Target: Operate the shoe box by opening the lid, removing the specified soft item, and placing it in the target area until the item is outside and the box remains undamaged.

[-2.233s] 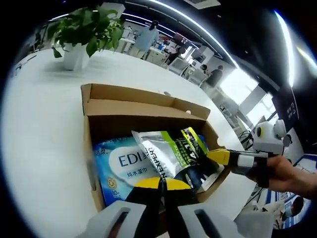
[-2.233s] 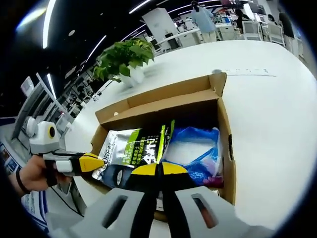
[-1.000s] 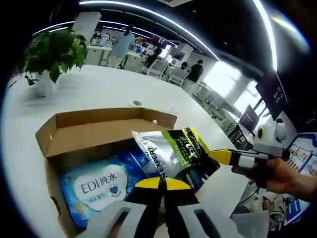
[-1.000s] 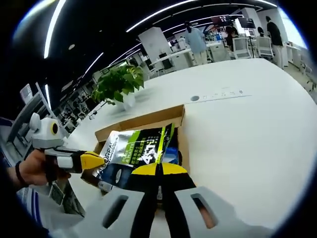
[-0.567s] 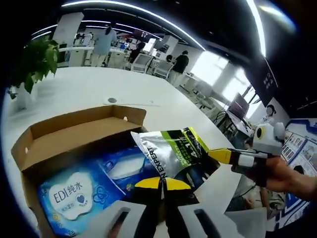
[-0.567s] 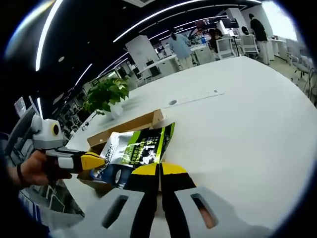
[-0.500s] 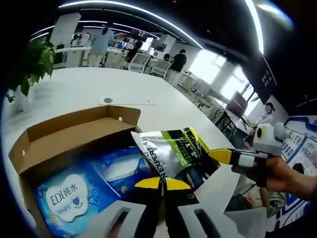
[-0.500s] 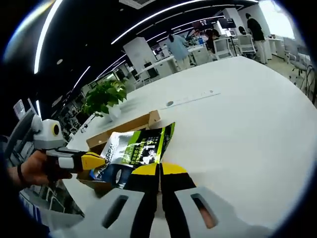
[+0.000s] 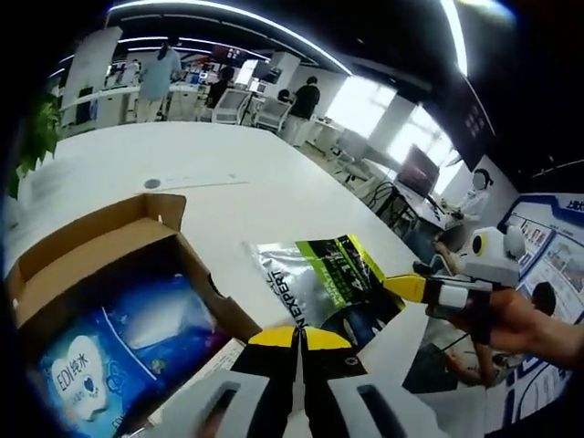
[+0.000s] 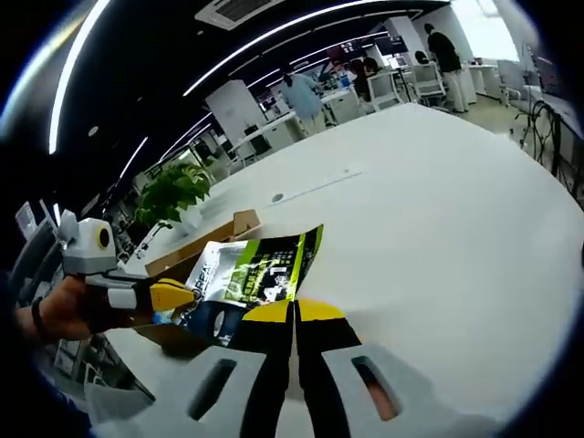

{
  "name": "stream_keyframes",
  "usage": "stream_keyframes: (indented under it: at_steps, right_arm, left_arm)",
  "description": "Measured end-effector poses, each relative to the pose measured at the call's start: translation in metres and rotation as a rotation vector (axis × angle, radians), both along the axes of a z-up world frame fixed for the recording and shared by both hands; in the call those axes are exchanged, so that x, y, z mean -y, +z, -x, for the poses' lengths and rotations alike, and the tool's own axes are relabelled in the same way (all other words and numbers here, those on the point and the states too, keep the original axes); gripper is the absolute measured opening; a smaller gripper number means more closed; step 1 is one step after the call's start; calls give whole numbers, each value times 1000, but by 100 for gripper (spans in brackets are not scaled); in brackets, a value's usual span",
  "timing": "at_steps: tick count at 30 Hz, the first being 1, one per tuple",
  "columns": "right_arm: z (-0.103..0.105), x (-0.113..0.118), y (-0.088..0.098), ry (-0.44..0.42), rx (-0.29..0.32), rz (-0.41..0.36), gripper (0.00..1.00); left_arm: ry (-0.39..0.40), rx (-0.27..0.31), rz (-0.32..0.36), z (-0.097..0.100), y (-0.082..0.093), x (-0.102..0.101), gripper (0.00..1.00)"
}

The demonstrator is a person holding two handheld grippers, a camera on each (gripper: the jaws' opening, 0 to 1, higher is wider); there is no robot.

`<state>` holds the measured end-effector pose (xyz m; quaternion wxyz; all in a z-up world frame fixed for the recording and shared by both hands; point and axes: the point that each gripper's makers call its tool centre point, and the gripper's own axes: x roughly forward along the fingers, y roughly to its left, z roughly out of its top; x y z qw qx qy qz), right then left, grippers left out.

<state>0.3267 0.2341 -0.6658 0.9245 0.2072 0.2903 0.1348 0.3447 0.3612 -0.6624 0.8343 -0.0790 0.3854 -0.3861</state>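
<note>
Together we are pinching the silver-and-green pouch (image 9: 315, 283) with both grippers, left gripper (image 9: 297, 336) and right gripper (image 10: 294, 312) each clamping a corner, holding it over the white table (image 10: 438, 201), beside the open shoe box (image 9: 82, 246) with its blue wipes pack (image 9: 100, 342) inside.

Pouch (image 9: 321, 283) right of box (image 9: 87, 265), above table (image 9: 228, 192)

Both tongs (image 9: 297, 336) clamping pouch (image 9: 319, 283), open box (image 9: 100, 274) beside
</note>
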Motion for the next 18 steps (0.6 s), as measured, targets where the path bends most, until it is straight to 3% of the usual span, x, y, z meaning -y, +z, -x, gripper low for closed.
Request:
stream_keyframes:
  at_steps: [18]
  right_arm:
    - [10,57,-9,-80,-23,1,0]
  left_arm:
    - [-86,-11,-12,2,-10,61,0]
